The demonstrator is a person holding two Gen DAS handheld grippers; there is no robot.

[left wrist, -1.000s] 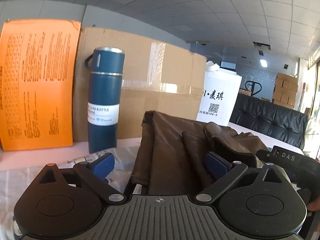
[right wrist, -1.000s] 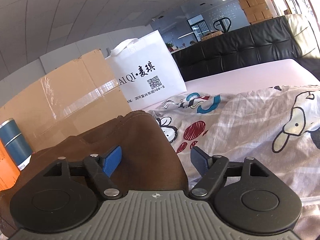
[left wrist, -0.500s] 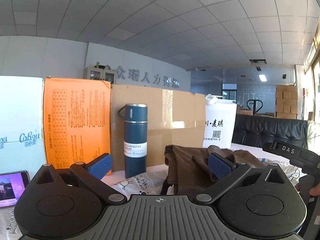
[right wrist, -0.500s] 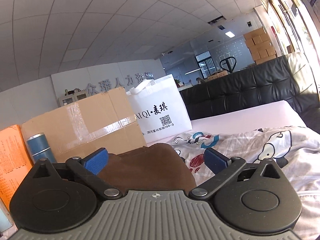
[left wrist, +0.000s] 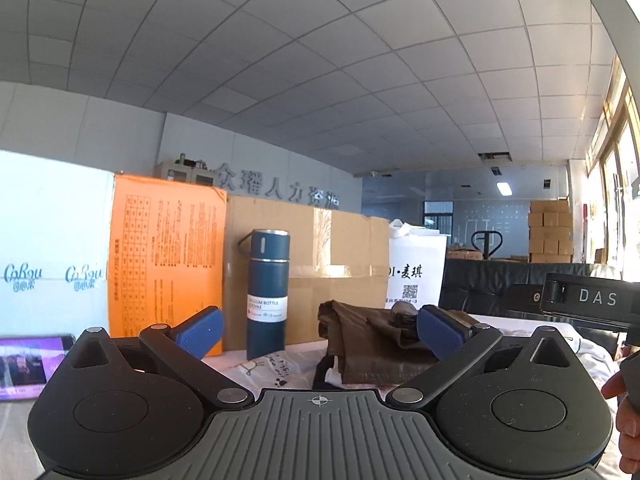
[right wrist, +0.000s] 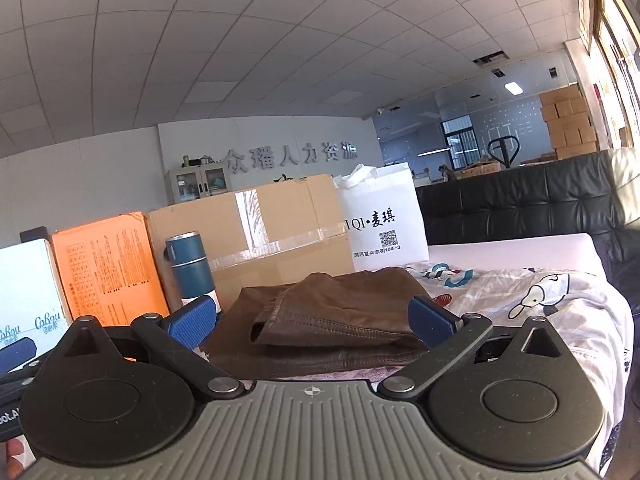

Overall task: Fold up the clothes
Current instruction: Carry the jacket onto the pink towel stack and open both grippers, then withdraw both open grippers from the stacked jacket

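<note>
Brown garment (right wrist: pixel 340 320) folded into a flat stack, lying on the cartoon-print sheet (right wrist: pixel 532 300) that covers the tabletop (right wrist: pixel 508 252). Stitched hem edge faces the right camera, layers stacked on each other. From the left camera the same stack (left wrist: pixel 372 344) looks lumpier, with bunched folds on top toward its right side.

Right tool (right wrist: pixel 312 320): jaws spread wide, blue pads (right wrist: pixel 192 322) either side of the stack in the view, nothing between them, not touching cloth. Left tool (left wrist: pixel 318 330): also wide open, holding nothing, held short of the garment. The other tool's black body marked "DAS" (left wrist: pixel 592 298) shows at the right edge of the left view.

Behind the garment, a row along the back of the tabletop:
- blue vacuum bottle (left wrist: pixel 266 292), upright, lid on, contents not visible, just left of the stack
- taped cardboard box (right wrist: pixel 280 240), shut, directly behind bottle and garment
- orange box (left wrist: pixel 164 260) left of it, shut
- white box printed "CoRou" (left wrist: pixel 52 240) furthest left
- white tote bag (right wrist: pixel 384 220) with QR code, upright right of the cardboard box; can't see inside

Phone (left wrist: pixel 28 364) with lit screen at far left in the left view. Black sofa (right wrist: pixel 520 204) behind the tabletop, stacked cartons (right wrist: pixel 568 124) in the far background.
</note>
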